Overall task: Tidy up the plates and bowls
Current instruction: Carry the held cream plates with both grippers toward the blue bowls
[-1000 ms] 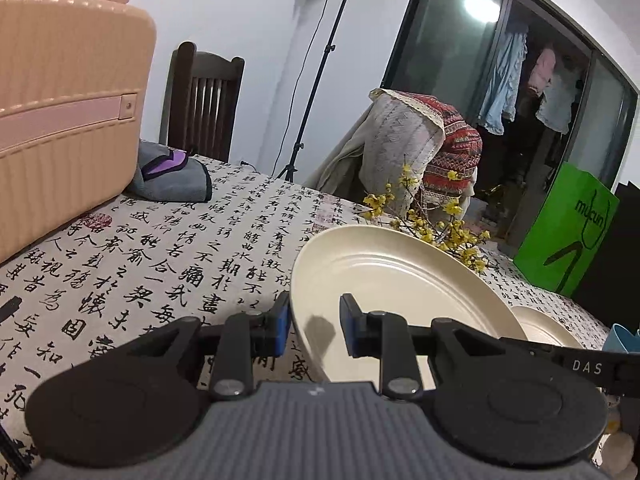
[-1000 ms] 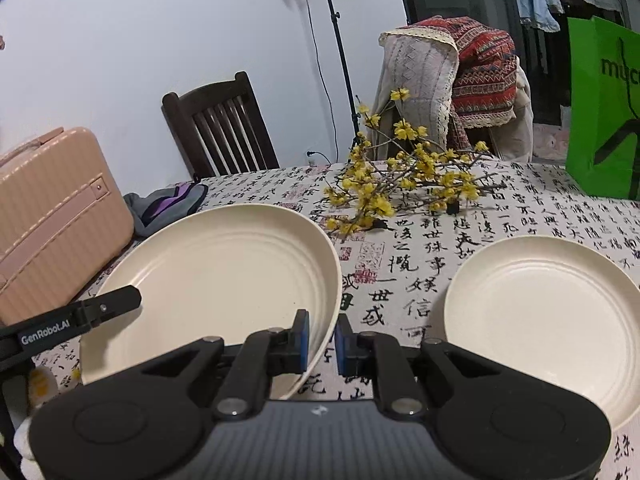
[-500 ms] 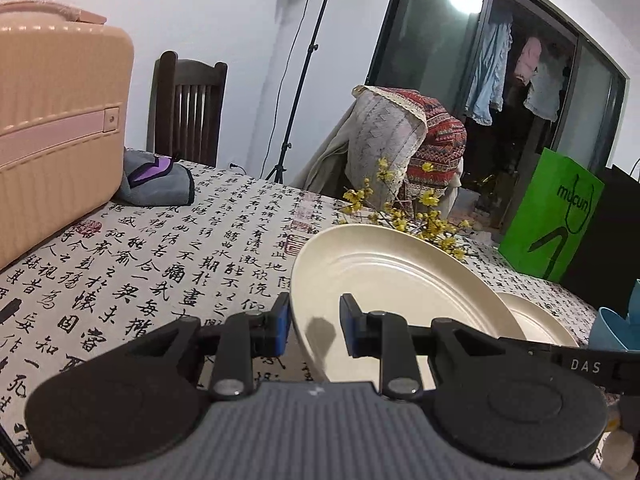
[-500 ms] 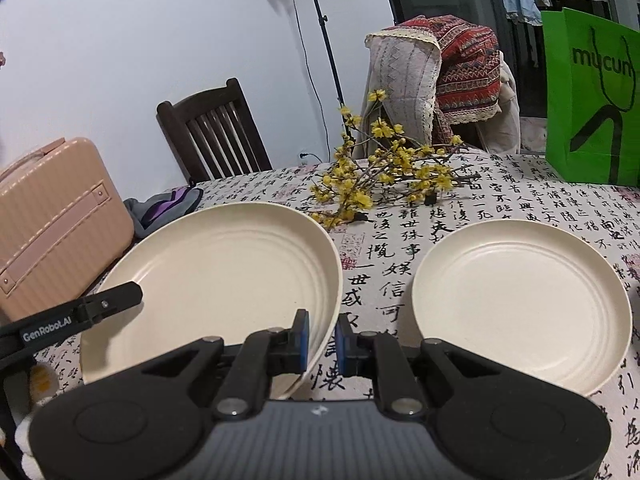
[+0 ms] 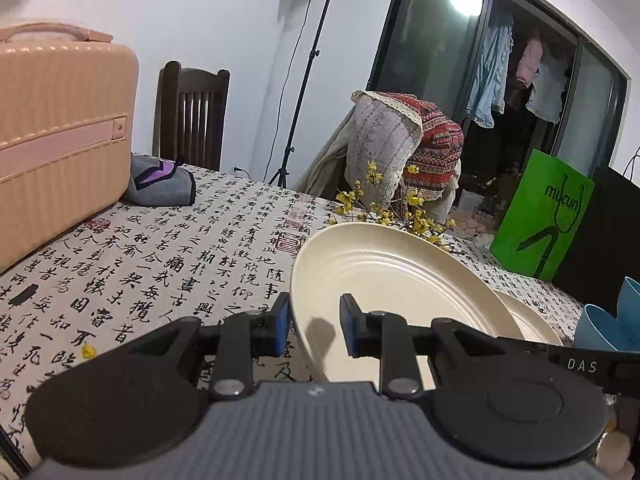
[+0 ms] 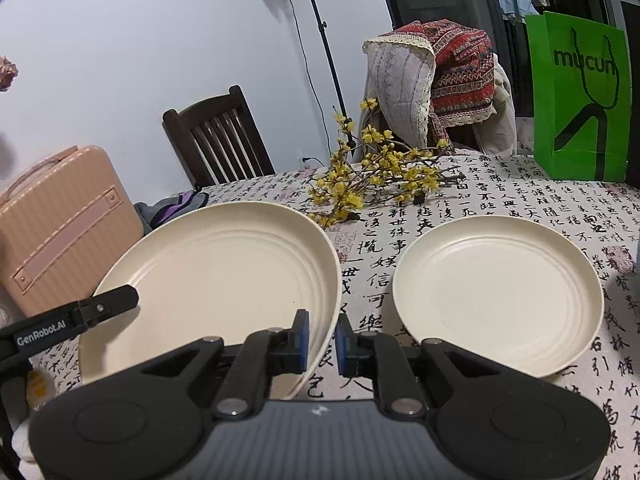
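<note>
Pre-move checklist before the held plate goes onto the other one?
1. Right gripper shut on the large cream plate rim: ok.
2. Left gripper clamped on the opposite rim: ok.
3. Held plate clear of the tablecloth: ok, it is tilted above it.
4. Smaller cream plate empty, flat: ok.
5. Yellow flower branch off the smaller plate: ok.
6. Blue bowls out of the path: cannot tell.

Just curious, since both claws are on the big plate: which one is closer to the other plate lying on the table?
Right. The right gripper grips the held plate on the rim beside the second plate; the left gripper grips the opposite rim.
</note>
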